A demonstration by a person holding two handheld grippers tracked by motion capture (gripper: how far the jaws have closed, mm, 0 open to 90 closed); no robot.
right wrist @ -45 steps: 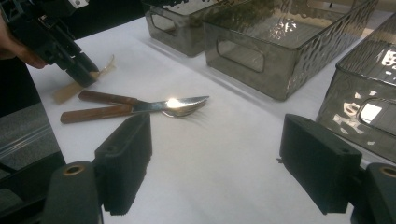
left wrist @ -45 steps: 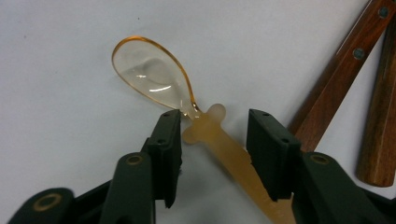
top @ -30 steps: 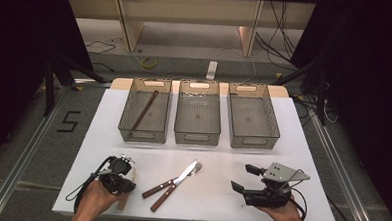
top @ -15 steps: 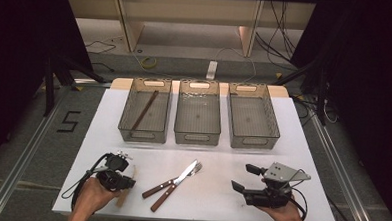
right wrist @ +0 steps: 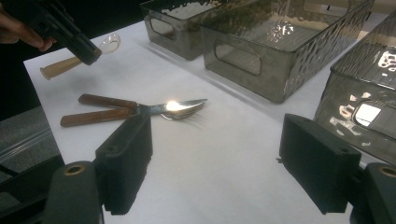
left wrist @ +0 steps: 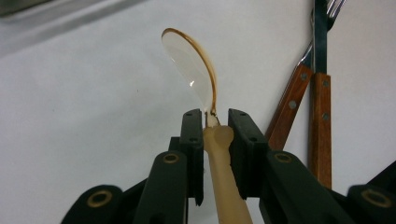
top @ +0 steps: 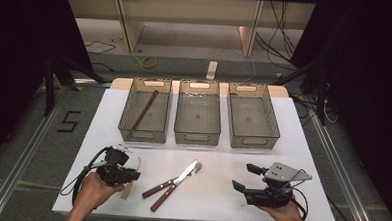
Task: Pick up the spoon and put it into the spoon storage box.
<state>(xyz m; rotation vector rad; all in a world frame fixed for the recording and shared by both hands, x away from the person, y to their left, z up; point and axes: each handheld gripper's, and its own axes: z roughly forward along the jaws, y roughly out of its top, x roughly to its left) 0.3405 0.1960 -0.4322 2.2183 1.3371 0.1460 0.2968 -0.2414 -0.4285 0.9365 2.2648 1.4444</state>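
My left gripper (left wrist: 215, 123) is shut on a spoon (left wrist: 194, 70) with a clear amber-rimmed bowl and a beige handle, gripped where the handle meets the bowl. In the high view the left gripper (top: 132, 176) is at the table's front left, holding the spoon (top: 128, 190) just above the white surface. A wooden-handled knife (top: 166, 194) and fork (top: 155, 189) lie crossed at the front centre, just right of it. My right gripper (top: 243, 177) stays at the front right with its jaws wide apart and nothing between them (right wrist: 215, 172).
Three clear grey bins stand in a row at mid-table: the left bin (top: 144, 136) holds a long brown stick (top: 145, 110), while the middle bin (top: 197, 138) and the right bin (top: 252, 141) look empty. The white table (top: 215, 201) ends close behind both hands.
My left gripper has risen a little with the spoon in its jaws. The right gripper, knife and fork have stayed where they were.
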